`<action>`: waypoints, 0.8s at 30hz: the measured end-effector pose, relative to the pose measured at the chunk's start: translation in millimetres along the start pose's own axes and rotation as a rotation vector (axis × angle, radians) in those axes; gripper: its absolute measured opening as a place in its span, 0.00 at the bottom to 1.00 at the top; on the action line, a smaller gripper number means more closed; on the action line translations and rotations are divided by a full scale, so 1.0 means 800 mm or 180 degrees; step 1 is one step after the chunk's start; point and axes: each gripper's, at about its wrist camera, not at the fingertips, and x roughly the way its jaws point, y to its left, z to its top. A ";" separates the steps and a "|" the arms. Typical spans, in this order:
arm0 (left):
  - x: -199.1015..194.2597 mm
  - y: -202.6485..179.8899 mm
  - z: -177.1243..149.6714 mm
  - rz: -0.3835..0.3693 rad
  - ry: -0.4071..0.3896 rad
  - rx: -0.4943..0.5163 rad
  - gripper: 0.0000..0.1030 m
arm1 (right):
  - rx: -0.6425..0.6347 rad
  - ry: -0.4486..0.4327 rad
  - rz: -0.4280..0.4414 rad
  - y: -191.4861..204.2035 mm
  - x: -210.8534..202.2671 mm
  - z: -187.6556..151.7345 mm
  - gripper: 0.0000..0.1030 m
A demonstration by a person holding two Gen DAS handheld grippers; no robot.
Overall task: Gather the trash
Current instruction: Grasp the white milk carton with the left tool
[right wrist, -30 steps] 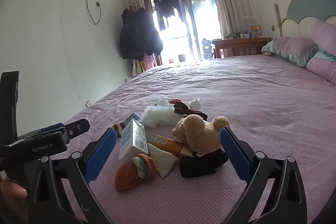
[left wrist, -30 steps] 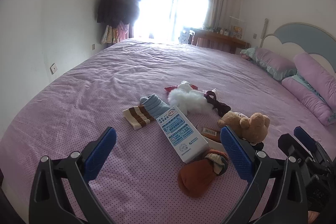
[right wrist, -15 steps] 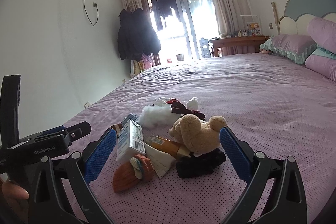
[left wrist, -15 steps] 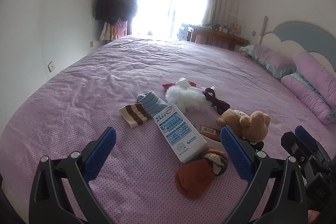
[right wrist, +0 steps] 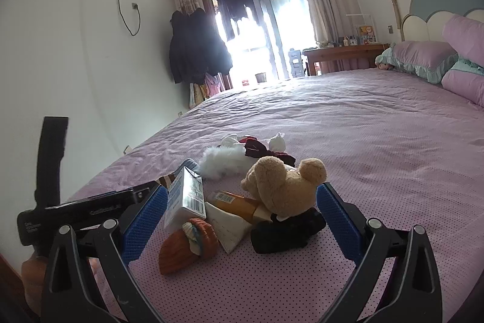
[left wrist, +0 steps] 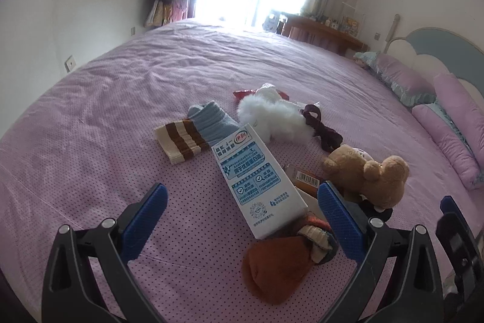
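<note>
A white and blue milk carton (left wrist: 255, 179) lies on the pink bed among socks and toys, its lower end between the blue pads of my open left gripper (left wrist: 242, 215). The same carton (right wrist: 184, 196) stands edge-on in the right wrist view, just inside the left pad of my open right gripper (right wrist: 242, 217). An orange wrapper with a barcode (left wrist: 305, 179) lies beside the carton, under a tan teddy bear (left wrist: 367, 173). That orange wrapper (right wrist: 236, 203) and a white paper scrap (right wrist: 227, 227) sit between the right gripper's pads. Neither gripper holds anything.
An orange sock (left wrist: 281, 265), striped socks (left wrist: 193, 135), a white fluffy toy (left wrist: 272, 115), a dark red ribbon (left wrist: 320, 126) and a black cloth (right wrist: 287, 230) surround the trash. Pillows (left wrist: 447, 126) line the right. The bed (left wrist: 90, 141) is bare at left.
Both grippers have moved forward and lower toward the pile. The left one now has the carton's end between its pads. Nothing has been gripped.
</note>
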 end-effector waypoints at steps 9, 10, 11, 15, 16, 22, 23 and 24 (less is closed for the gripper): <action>0.077 0.013 0.014 -0.0289 0.0421 -0.0532 0.96 | 0.0034 0.0053 -0.0005 -0.011 0.007 -0.003 0.92; 0.084 0.012 0.014 -0.0309 0.0483 -0.0569 0.96 | 0.0042 0.0059 0.0002 -0.011 0.007 -0.003 0.92; 0.089 0.011 0.016 -0.0348 0.0522 -0.0612 0.96 | 0.0042 0.0069 0.0007 -0.012 0.008 -0.004 0.92; 0.101 0.007 0.018 -0.0378 0.0596 -0.0671 0.92 | 0.0024 0.0094 0.0006 -0.012 0.009 -0.006 0.92; 0.103 0.007 0.018 -0.0352 0.0605 -0.0679 0.83 | 0.0017 0.0102 -0.0001 -0.012 0.010 -0.006 0.92; 0.104 0.009 0.024 -0.0556 0.0609 -0.0771 0.57 | 0.0055 0.0122 0.0012 -0.013 0.009 -0.006 0.92; 0.099 0.010 0.024 -0.0578 0.0550 -0.0766 0.57 | 0.0059 0.0119 0.0013 -0.013 0.009 -0.006 0.92; 0.094 0.011 0.024 -0.0577 0.0484 -0.0750 0.57 | 0.0055 0.0115 0.0014 -0.012 0.008 -0.006 0.92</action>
